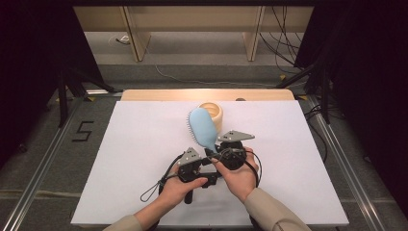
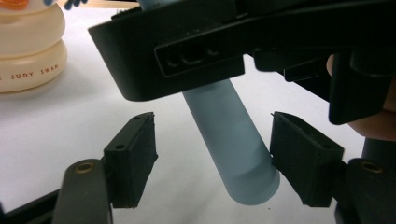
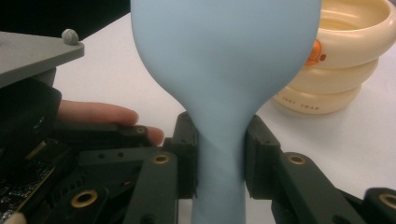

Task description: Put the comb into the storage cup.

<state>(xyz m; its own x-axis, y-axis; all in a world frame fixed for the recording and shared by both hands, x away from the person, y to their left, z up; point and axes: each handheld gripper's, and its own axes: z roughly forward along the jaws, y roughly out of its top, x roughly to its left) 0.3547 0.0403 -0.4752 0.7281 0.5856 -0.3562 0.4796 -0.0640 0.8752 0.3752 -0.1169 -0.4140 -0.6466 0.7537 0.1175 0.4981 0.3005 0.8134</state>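
The right tongs [image 3: 219, 154] clench the neck of the pale blue plastic hairbrush [image 1: 203, 129], held above the white tabletop [image 1: 134, 144]. The left tongs [image 2: 212, 156] straddle its handle end, released, pads not touching. Judged a handover: next, the left tongs need to clamp squarely before the right ones let go.

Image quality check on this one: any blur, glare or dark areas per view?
High view: white table brightly lit, surroundings nearly black, slightly soft. Left gripper view: the pale blue plastic hairbrush handle is soft, and the right tool's black body up close darkens the top. Right gripper view: hairbrush blurred, cream ringed plastic cup sharper, no harsh glare.
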